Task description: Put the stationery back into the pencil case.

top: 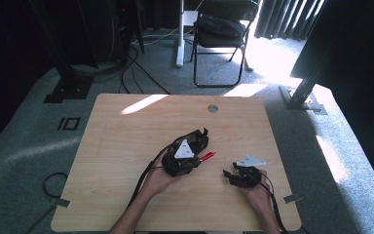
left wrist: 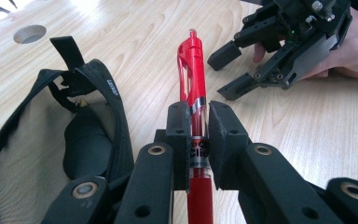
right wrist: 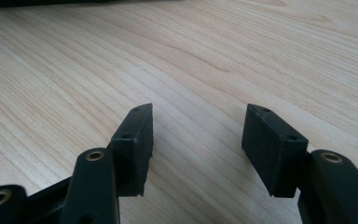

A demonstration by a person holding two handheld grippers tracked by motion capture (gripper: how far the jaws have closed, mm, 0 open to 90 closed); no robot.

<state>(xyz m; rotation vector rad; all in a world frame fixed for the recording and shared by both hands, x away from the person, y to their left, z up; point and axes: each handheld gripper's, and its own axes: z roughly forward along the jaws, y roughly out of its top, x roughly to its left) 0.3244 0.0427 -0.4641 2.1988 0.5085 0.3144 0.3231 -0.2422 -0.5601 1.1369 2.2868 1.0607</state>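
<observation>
High view gives us the lay of the table (top: 126, 141): a pale wood-grain top with rounded corners, a small round hole (top: 213, 108) near its far edge, and broad bare stretches to the left and toward the far side. We work in the near middle, well back from every edge. Our left gripper (top: 202, 156) sits just right of centre, and our right gripper (top: 230, 174) rests lower and to the right, apart from it, closer to the near right corner.

In the left gripper view, the fingers (left wrist: 177, 135) are clamped narrow on a red pen (left wrist: 192, 70), gripping it around the label band of its barrel. The pen is glossy plastic, slim and round, with a clip along one side and its tip pointing away over the table. Just beside it on the left lies a black pencil case (left wrist: 98, 116), soft fabric, its zip undone and its mouth gaping, a light lining inside. The right gripper appears beyond the pen, near its tip but not touching.

In the right gripper view, the fingers (right wrist: 133, 144) stand partly apart with nothing between them, matte black blocks with flat faces over smooth, finely streaked wood.
</observation>
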